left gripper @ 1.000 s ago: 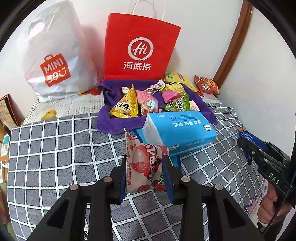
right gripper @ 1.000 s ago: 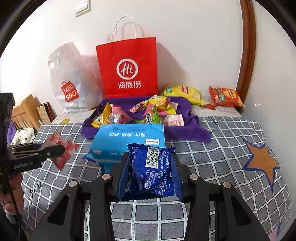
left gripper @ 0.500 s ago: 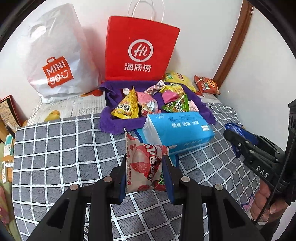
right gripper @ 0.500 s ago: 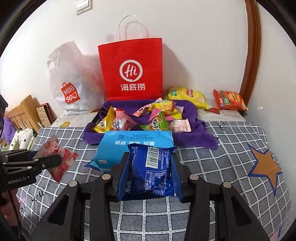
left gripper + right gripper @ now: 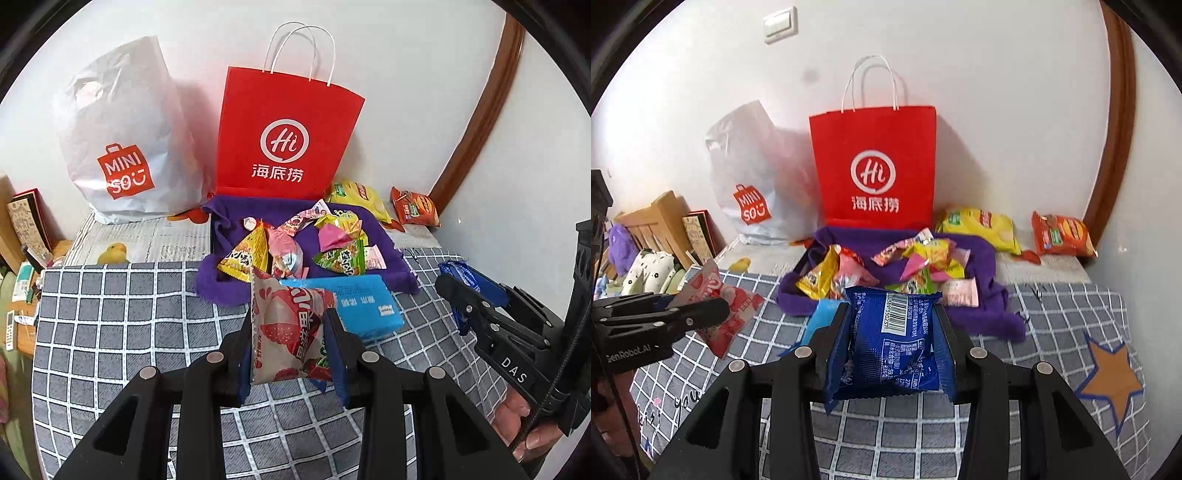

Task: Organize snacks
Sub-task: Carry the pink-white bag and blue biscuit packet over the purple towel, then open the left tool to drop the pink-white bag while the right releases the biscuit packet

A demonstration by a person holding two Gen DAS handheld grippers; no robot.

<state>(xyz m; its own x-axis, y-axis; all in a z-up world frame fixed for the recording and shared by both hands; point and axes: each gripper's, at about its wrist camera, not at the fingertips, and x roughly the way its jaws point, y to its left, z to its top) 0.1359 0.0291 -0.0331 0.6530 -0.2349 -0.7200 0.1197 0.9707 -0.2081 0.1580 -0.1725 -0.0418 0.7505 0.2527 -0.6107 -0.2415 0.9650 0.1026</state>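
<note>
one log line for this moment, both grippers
left gripper: shut on pink snack packet | right gripper: shut on blue snack packet | both above checked cloth

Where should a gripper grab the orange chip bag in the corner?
Probably the crimped top edge of the orange chip bag, coming from the front: it leans by the wall, puffy in the middle, so the flat seam pinches best. Both grippers are already full.

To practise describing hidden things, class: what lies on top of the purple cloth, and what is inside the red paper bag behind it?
On the purple cloth lies a loose heap of snack packets, yellow, pink and green. The red paper bag stands upright; its inside cannot be seen.
</note>
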